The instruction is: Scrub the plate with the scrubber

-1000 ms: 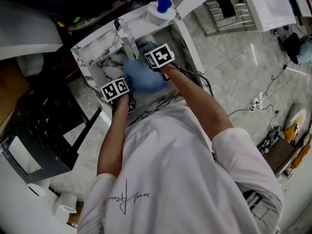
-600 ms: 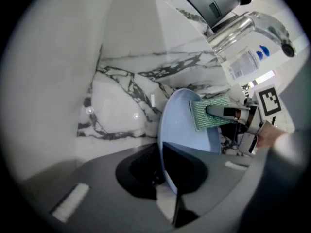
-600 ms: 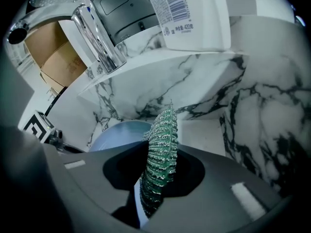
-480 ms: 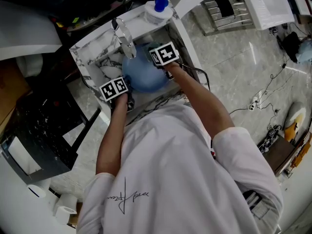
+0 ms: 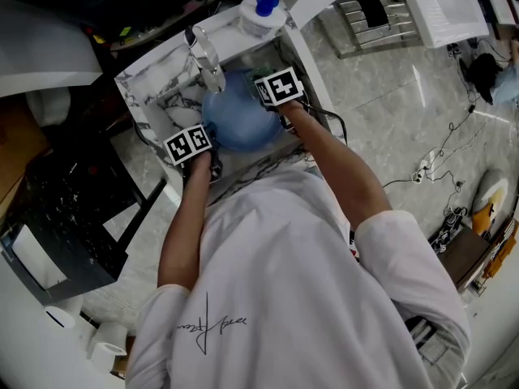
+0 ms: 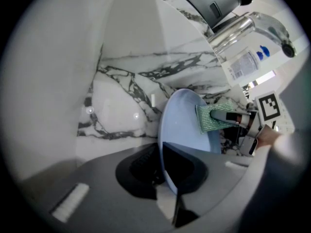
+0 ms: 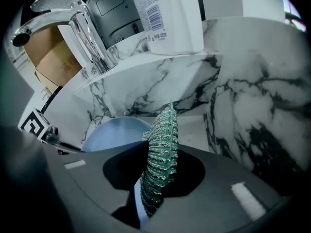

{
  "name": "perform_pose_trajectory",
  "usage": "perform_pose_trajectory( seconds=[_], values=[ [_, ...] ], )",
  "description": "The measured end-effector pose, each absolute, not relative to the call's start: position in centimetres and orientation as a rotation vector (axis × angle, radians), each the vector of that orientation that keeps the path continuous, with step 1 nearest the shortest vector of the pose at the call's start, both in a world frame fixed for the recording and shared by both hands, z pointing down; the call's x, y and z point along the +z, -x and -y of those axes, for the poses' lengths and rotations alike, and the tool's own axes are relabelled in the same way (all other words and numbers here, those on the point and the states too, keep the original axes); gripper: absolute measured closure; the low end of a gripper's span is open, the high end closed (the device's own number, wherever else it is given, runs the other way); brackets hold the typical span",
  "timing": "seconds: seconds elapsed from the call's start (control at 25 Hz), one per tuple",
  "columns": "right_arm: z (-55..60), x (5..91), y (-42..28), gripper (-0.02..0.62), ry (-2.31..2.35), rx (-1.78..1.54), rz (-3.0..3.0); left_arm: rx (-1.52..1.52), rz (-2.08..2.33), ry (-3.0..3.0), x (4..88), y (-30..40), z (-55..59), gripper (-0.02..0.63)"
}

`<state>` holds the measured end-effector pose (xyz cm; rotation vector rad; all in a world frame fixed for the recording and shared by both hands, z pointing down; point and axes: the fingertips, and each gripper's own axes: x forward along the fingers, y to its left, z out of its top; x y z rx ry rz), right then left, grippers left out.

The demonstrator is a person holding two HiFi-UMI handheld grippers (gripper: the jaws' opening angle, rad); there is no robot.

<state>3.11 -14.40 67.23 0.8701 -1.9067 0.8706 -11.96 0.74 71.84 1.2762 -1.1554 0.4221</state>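
Note:
A light blue plate (image 5: 237, 121) stands tilted on edge inside the marble sink (image 5: 154, 87). My left gripper (image 6: 167, 186) is shut on the plate's near rim (image 6: 187, 125). In my right gripper (image 7: 154, 198), shut on it, is a green mesh scrubber (image 7: 160, 154). The scrubber (image 6: 211, 118) lies flat against the plate's upper right face. In the head view the left gripper (image 5: 191, 147) is at the plate's lower left and the right gripper (image 5: 280, 89) at its upper right edge. The plate (image 7: 114, 132) shows behind the scrubber in the right gripper view.
A chrome faucet (image 5: 207, 55) arches over the sink from its back rim. A white bottle with a blue cap (image 5: 259, 10) stands on the back corner. A black stand (image 5: 65, 217) sits left of the sink. Cables trail on the tiled floor (image 5: 405, 112) to the right.
My right gripper has slid with the scrubber across the plate toward its upper right edge. The left gripper and the plate have stayed put.

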Motion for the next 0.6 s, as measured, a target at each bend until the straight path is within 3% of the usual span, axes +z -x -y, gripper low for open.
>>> perform_pose_trajectory(
  seconds=[0.6],
  values=[
    [14.0, 67.0, -4.8, 0.529, -0.931, 0.806, 1.860, 0.405, 1.156, -1.269, 71.9, 11.9, -0.7, 0.528]
  ],
)
